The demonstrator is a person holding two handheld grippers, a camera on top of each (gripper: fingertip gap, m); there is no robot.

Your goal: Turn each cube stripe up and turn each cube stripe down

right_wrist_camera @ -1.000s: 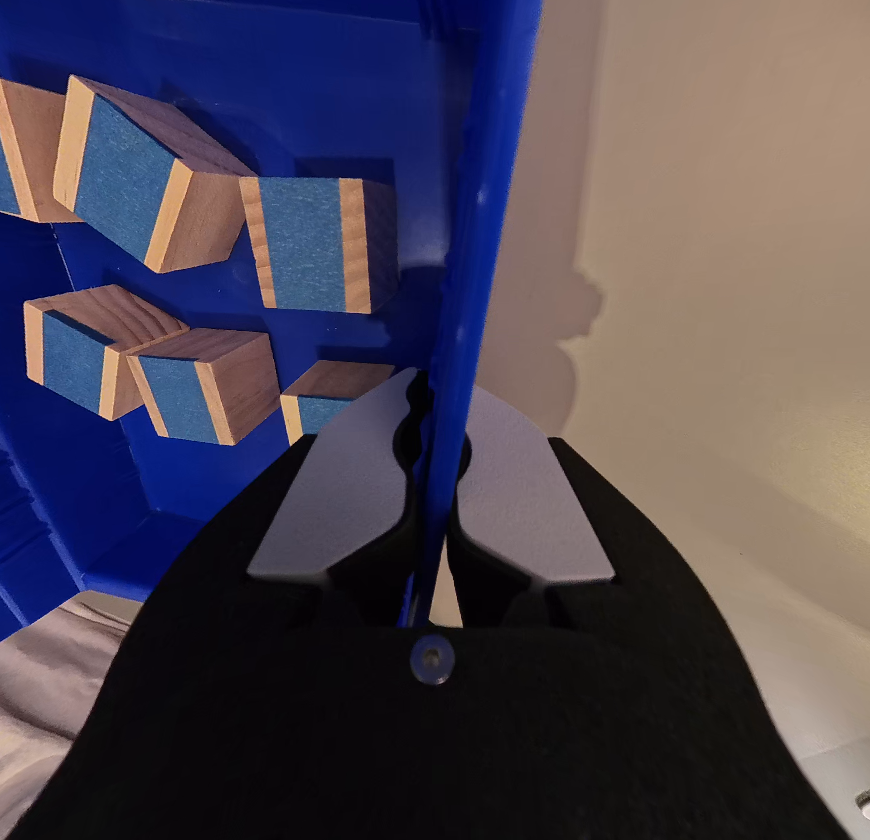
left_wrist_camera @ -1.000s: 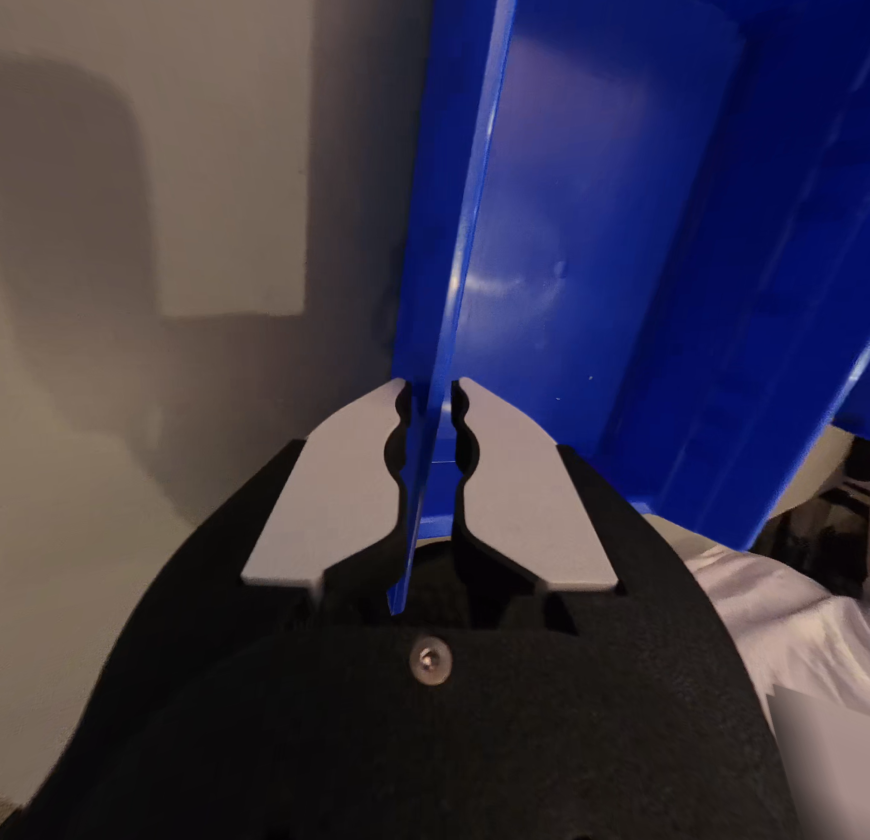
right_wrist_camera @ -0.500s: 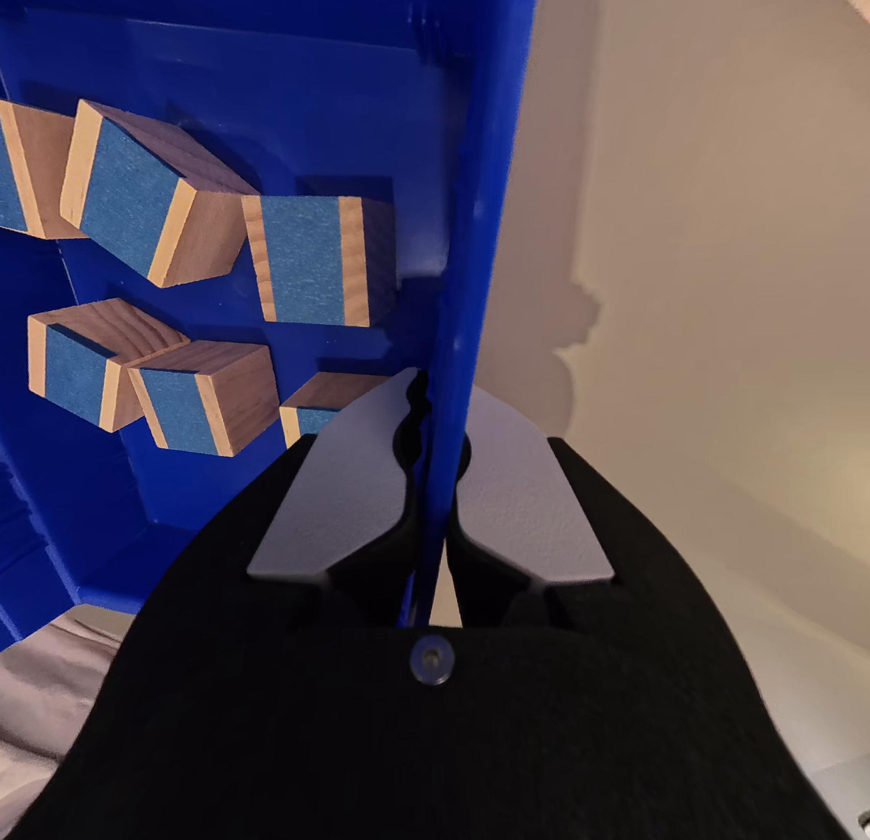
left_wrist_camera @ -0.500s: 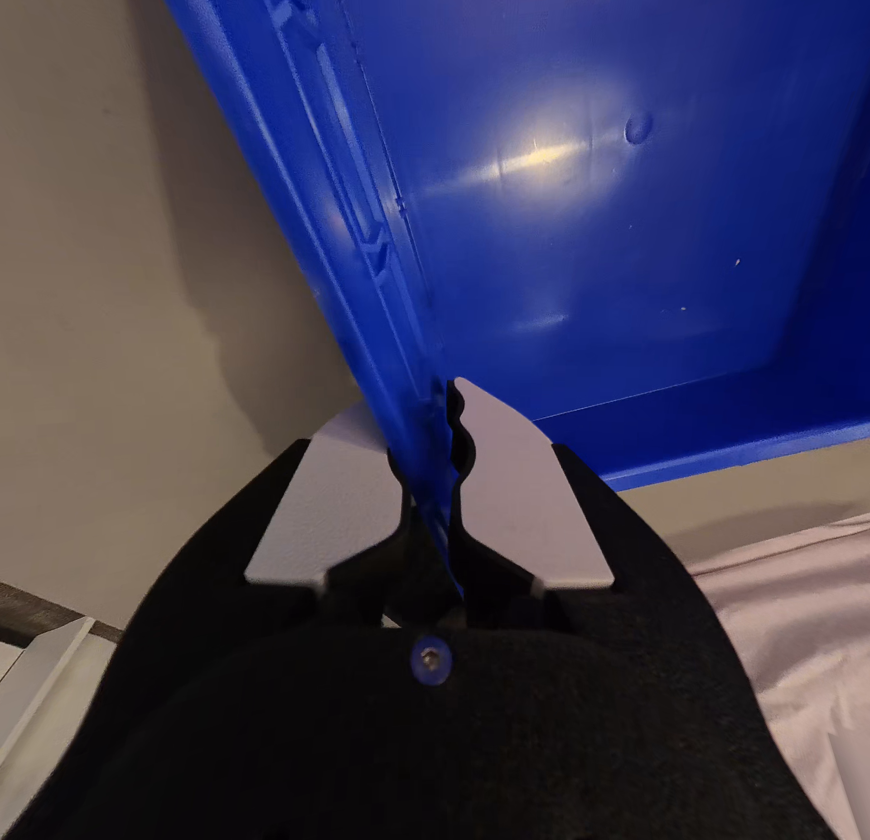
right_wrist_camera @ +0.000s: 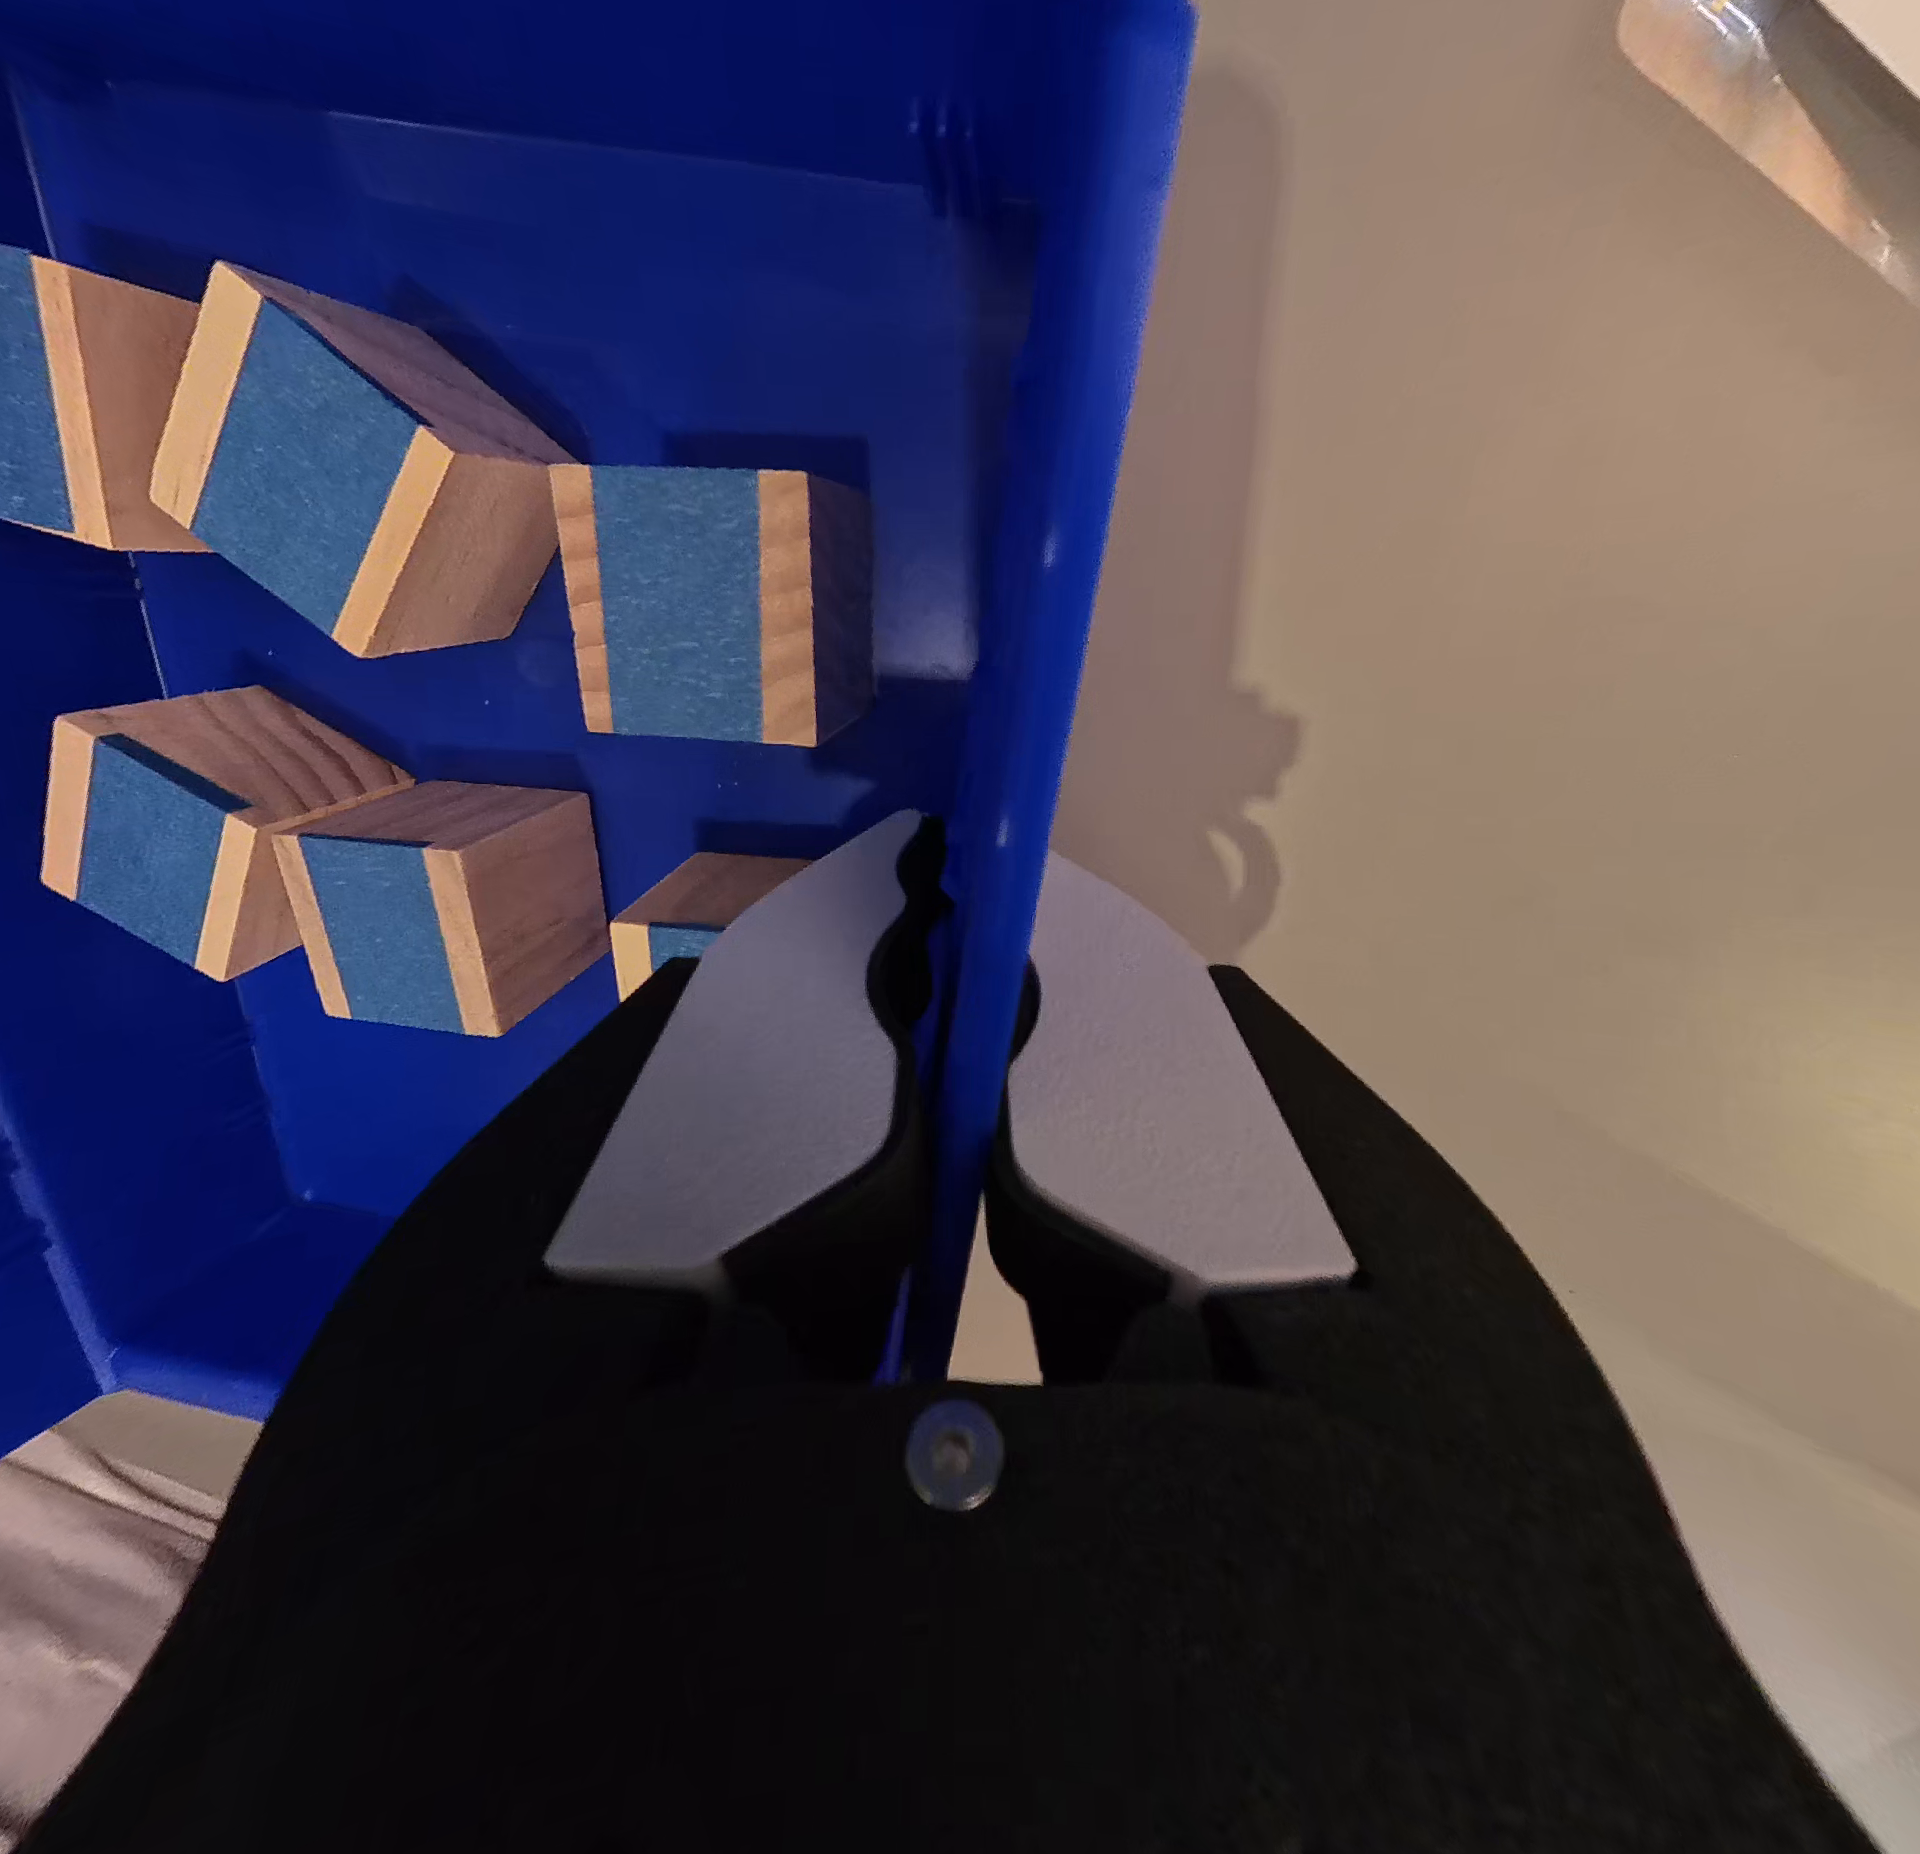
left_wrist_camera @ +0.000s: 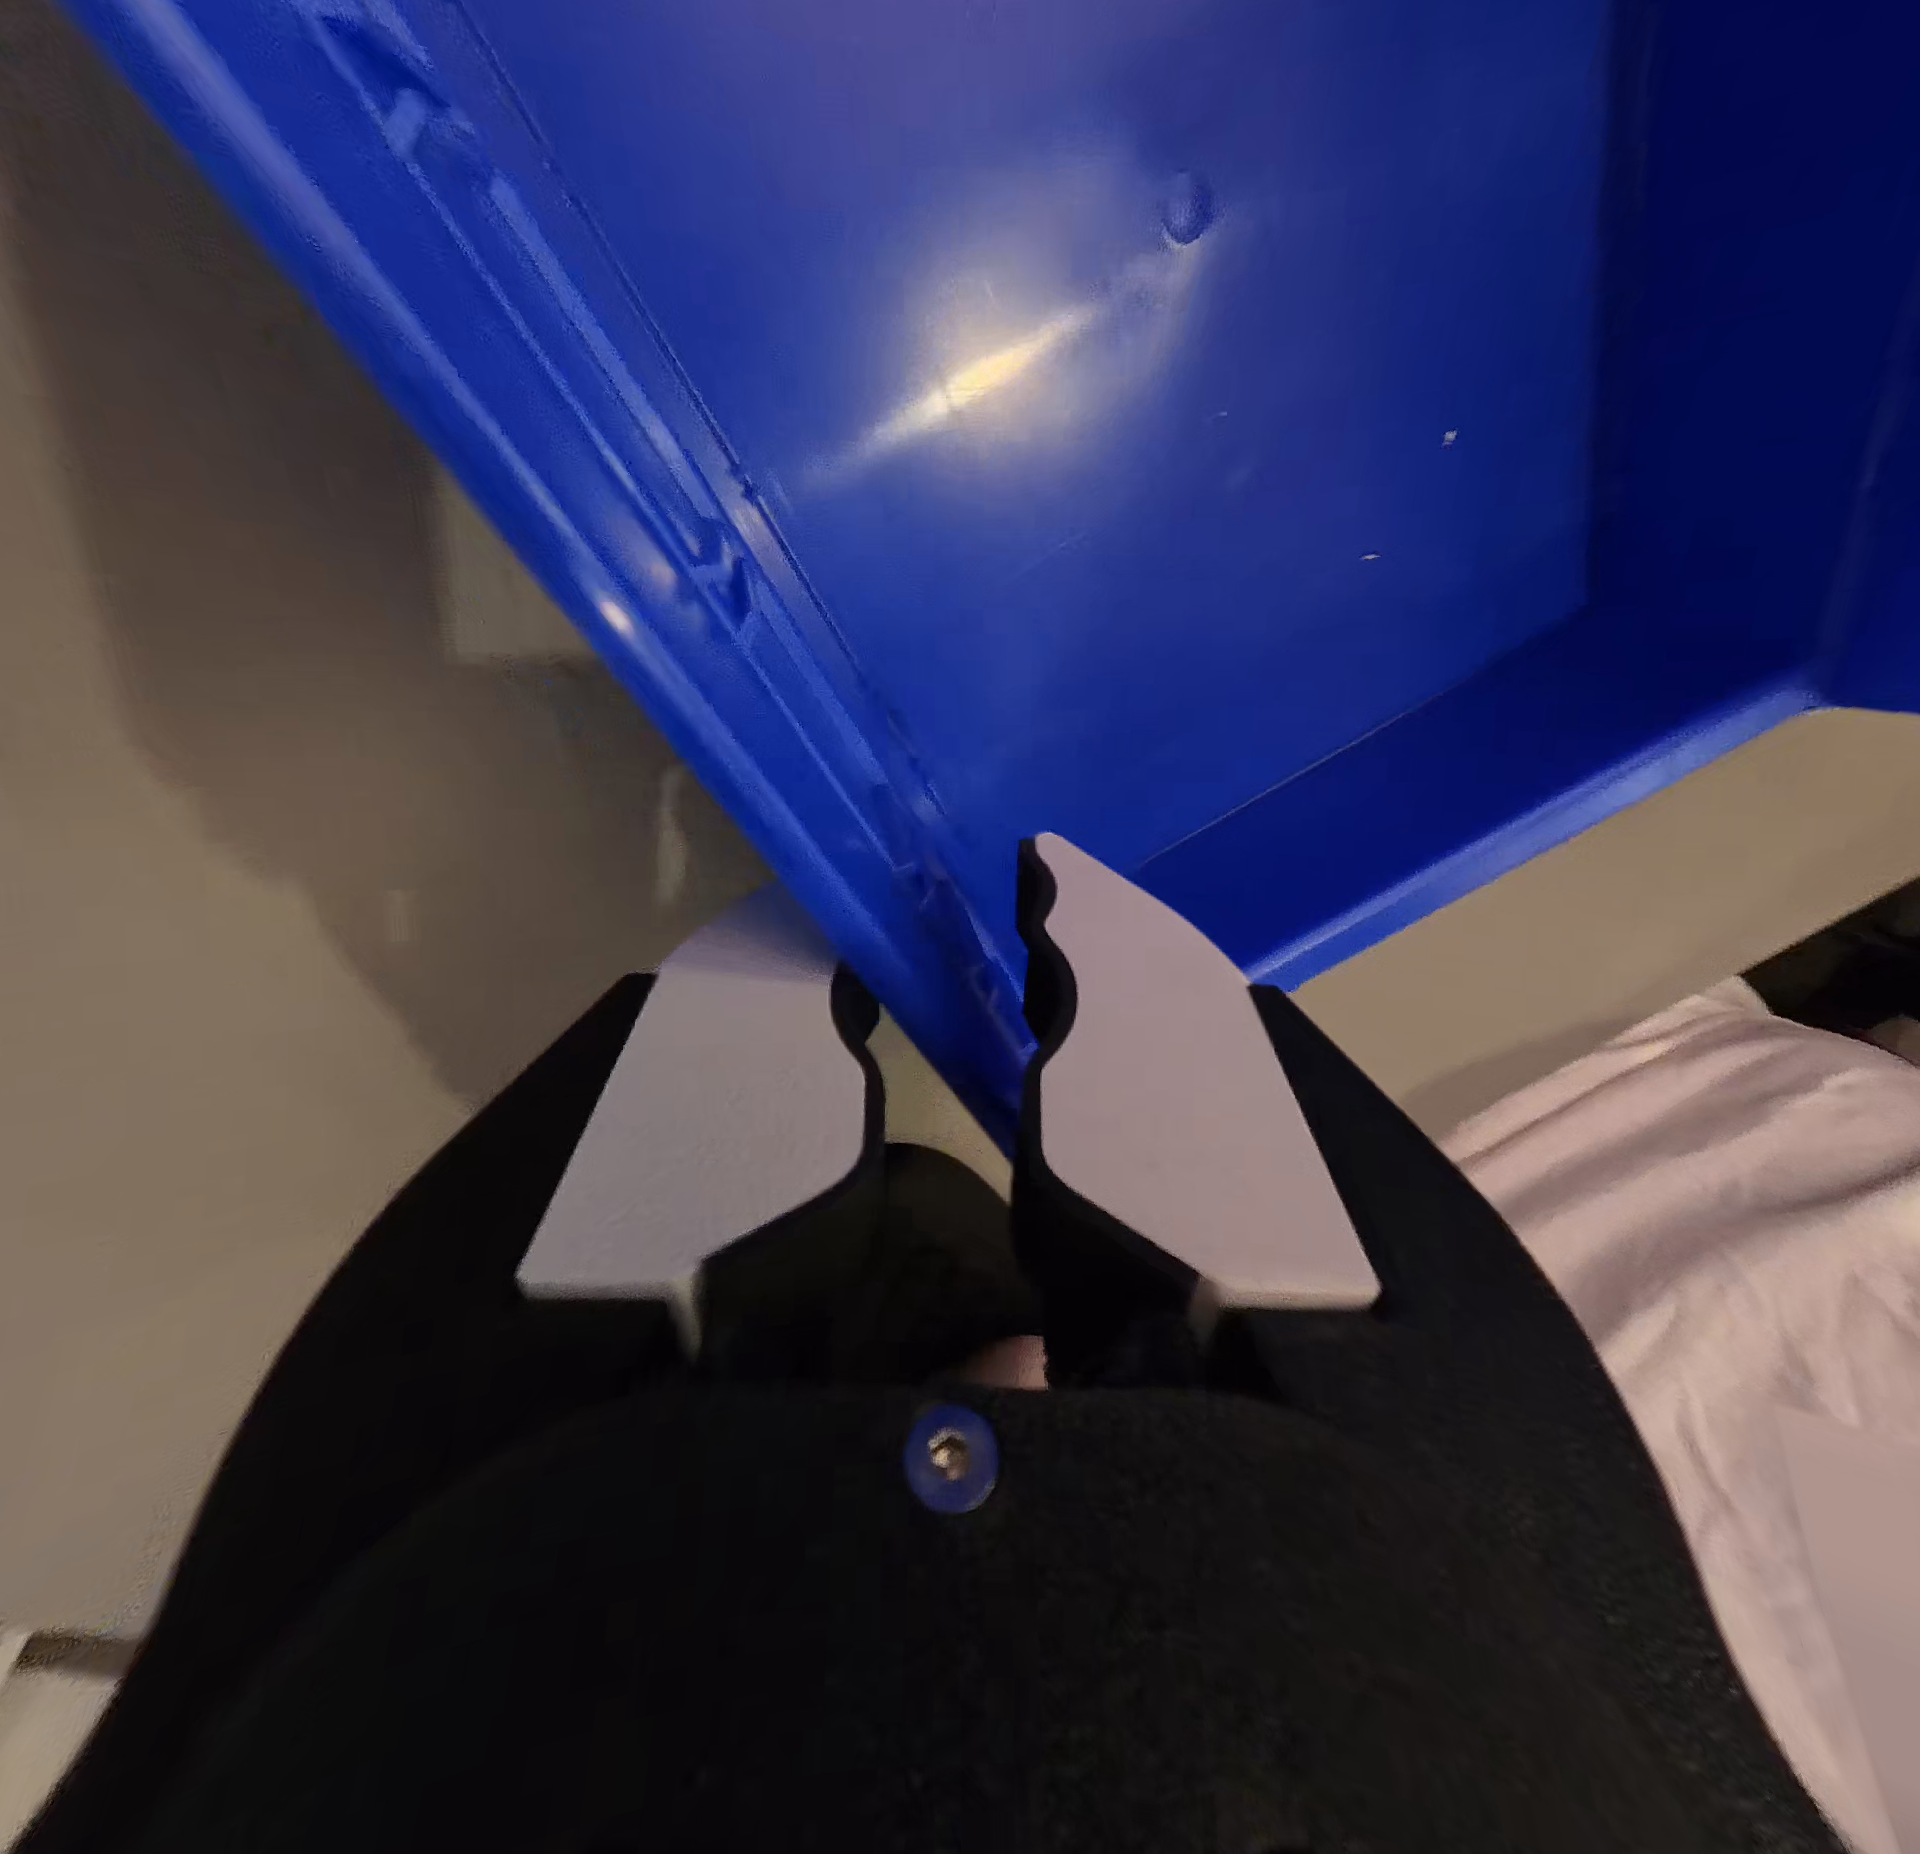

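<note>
A blue plastic bin fills the left wrist view, and this part of it holds nothing. My left gripper is open. The bin's left rim still runs between its jaws and lies against the right finger. In the right wrist view, my right gripper is shut on the bin's right wall. Several wooden cubes lie inside to its left, each showing a blue stripe face: one near the wall, one tilted, two lower. Another cube is partly hidden behind my left finger.
The bin stands on a beige surface, which also shows in the left wrist view. White cloth lies at the lower right there and shows at the lower left of the right wrist view. A silvery object is at the top right.
My left gripper's jaws have spread apart around the bin rim. That view has swung, so the bin's floor now fills it. My right gripper keeps its grip and the cubes have barely shifted.
</note>
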